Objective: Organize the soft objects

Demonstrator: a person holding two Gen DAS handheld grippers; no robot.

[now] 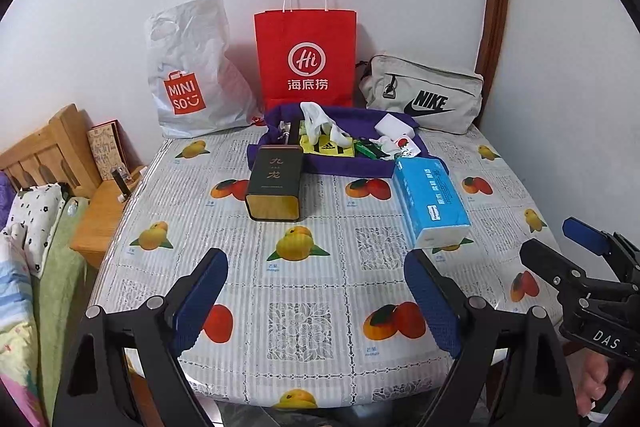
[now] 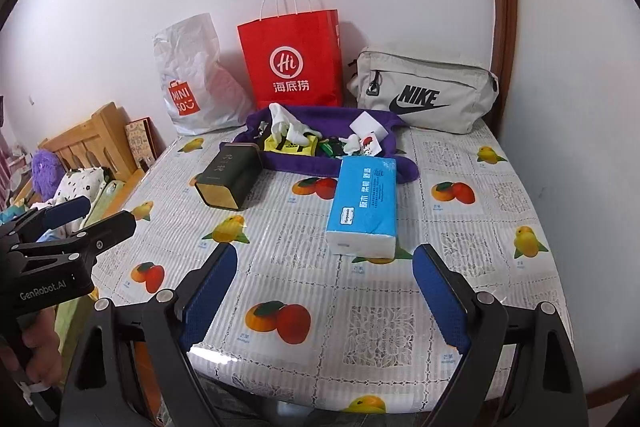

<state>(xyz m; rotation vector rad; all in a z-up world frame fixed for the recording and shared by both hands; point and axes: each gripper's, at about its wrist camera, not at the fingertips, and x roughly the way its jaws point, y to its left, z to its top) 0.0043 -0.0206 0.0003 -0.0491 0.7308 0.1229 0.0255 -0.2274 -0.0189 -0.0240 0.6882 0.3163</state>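
Grippers idle at 6 o'clock: left gripper [image 1: 316, 291] and right gripper [image 2: 326, 291] both spread, empty. Tissue pack [image 2: 362, 205] lies at 12 o'clock of right; approach squarely, pinch mid-body gently.

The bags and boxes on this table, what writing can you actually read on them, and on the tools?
"MINISO": white plastic bag
"Hi 海底捞": red paper bag
"NIKE": grey pouch
"adidas": yellow cloth
"九龙": dark tin
"DAS": right gripper
"GenRobot.AI": left gripper
Blue tissue pack: print too small to read.
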